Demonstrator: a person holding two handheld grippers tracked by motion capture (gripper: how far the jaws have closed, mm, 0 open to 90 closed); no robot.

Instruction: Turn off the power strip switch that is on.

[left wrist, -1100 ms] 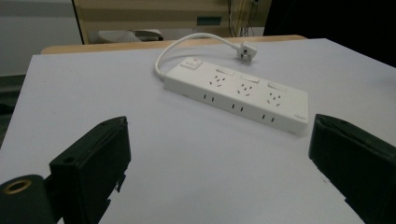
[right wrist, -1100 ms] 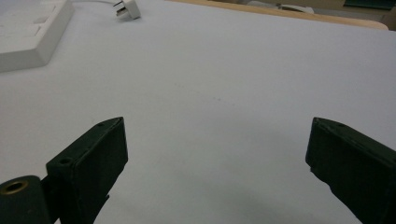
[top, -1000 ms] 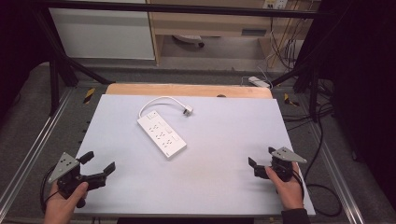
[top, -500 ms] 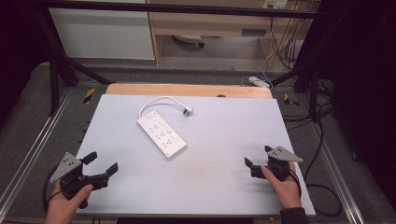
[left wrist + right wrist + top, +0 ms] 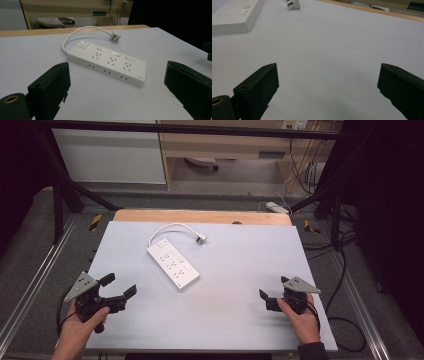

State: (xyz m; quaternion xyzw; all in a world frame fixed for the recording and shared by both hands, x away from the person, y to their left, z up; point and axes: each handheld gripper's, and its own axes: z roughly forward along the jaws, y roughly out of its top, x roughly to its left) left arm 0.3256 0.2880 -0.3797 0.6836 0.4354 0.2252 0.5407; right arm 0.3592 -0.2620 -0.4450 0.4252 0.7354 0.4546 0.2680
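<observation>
Your left hand-held gripper (image 5: 119,287) sits at the near left corner of the desk (image 5: 240,265), jaws wide apart, nothing in them. Your right hand-held gripper (image 5: 273,291) is near the right edge, also spread wide and empty. The white power strip (image 5: 173,263) lies flat at the desk's middle-left, well apart from both, cable looping back to its plug (image 5: 201,239).

Ahead of the black left gripper (image 5: 117,286) lies a white power strip (image 5: 173,265) with a white cord (image 5: 170,226) and white plug (image 5: 201,239). The bench (image 5: 240,270) is pale lavender-grey, with a tan wooden far edge. The right gripper (image 5: 273,287) is black, with a grey plate.
</observation>
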